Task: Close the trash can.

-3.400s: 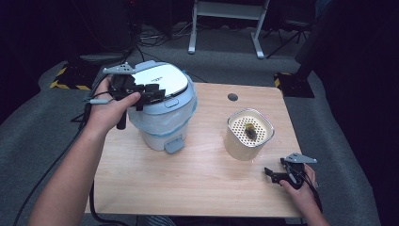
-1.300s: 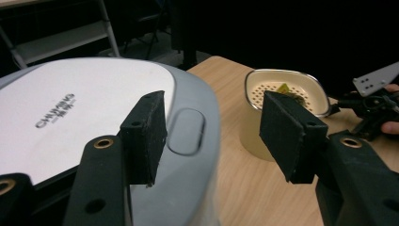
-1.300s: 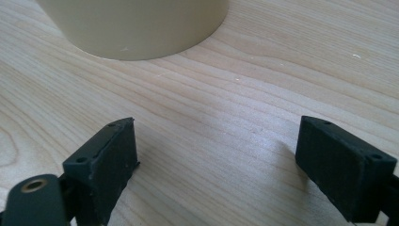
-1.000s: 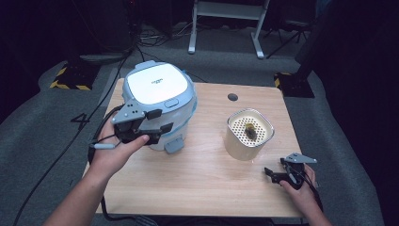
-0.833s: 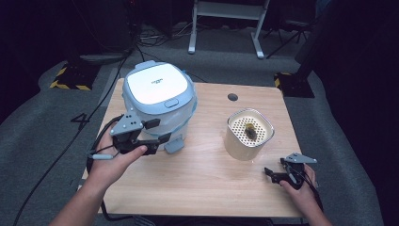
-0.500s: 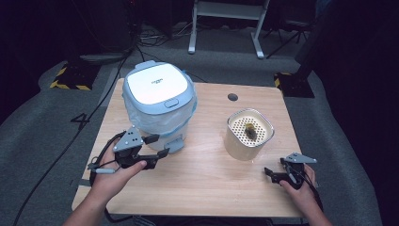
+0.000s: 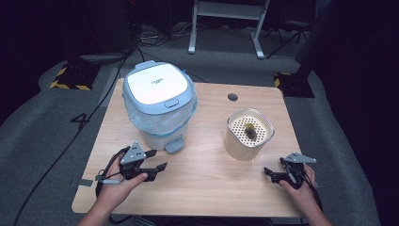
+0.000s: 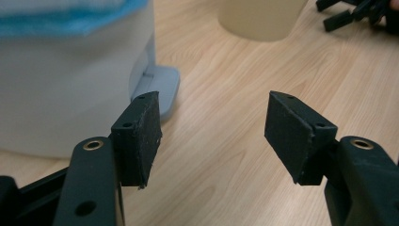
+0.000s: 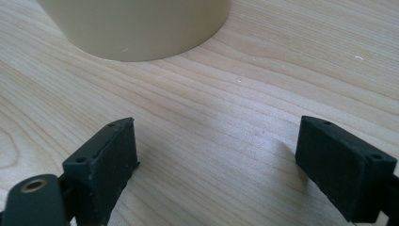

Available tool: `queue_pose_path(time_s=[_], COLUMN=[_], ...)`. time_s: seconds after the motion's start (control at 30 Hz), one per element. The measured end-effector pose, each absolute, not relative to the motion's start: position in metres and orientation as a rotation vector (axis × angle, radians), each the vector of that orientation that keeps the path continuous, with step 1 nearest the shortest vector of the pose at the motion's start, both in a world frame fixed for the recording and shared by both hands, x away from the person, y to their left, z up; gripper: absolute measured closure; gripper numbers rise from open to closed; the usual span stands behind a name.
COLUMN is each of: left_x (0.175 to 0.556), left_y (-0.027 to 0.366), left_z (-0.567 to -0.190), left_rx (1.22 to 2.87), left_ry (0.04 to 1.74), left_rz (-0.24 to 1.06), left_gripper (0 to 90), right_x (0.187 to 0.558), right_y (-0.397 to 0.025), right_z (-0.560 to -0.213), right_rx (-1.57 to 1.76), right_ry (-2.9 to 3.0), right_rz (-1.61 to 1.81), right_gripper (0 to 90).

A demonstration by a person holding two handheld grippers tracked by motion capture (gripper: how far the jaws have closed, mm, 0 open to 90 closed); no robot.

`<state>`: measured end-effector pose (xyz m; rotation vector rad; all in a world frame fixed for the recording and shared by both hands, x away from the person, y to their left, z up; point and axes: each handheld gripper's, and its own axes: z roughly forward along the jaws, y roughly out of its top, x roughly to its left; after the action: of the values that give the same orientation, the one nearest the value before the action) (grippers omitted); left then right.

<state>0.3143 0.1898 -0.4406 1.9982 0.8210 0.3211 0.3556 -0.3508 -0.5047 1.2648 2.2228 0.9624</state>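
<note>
A pale blue pedal bin point(image 7: 160, 106) with a white lid, shut, and a blue liner stands at the table's left; its foot pedal point(image 7: 174, 146) faces the front. In the left gripper view the bin's wall point(image 8: 61, 94) and pedal point(image 8: 157, 89) lie just ahead on the left. My left gripper point(image 7: 154, 161) rests low on the table in front of the bin, open and empty point(image 8: 211, 136). A cream container point(image 7: 249, 134) with a perforated insert holding a dark scrap stands at the right. My right gripper point(image 7: 272, 173) lies near the front right edge, open and empty point(image 9: 216, 155).
The wooden table point(image 7: 207, 188) has a round cable hole point(image 7: 232, 97) at the back. Cables trail off the left side to the grey carpet. A white stand point(image 7: 226, 19) is on the floor behind. The cream container's base point(image 9: 136, 28) sits close ahead of my right gripper.
My left gripper came off the bin's lid and moved down toward the front of the table, settling in front of the pedal. The right gripper stayed still.
</note>
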Motion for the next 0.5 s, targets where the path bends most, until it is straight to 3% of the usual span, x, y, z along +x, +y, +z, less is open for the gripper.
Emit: queue_pose_path(time_s=[0.5], left_x=[0.322], left_y=[0.202], left_z=[-0.493], left_rx=[2.097], left_ry=[0.958], left_rz=[0.297], left_gripper=[34.0], right_x=[0.356], right_y=[-0.351], right_z=[-0.505], right_rx=[1.264], right_ry=[2.222], right_rz=[0.963], right_gripper=[13.1])
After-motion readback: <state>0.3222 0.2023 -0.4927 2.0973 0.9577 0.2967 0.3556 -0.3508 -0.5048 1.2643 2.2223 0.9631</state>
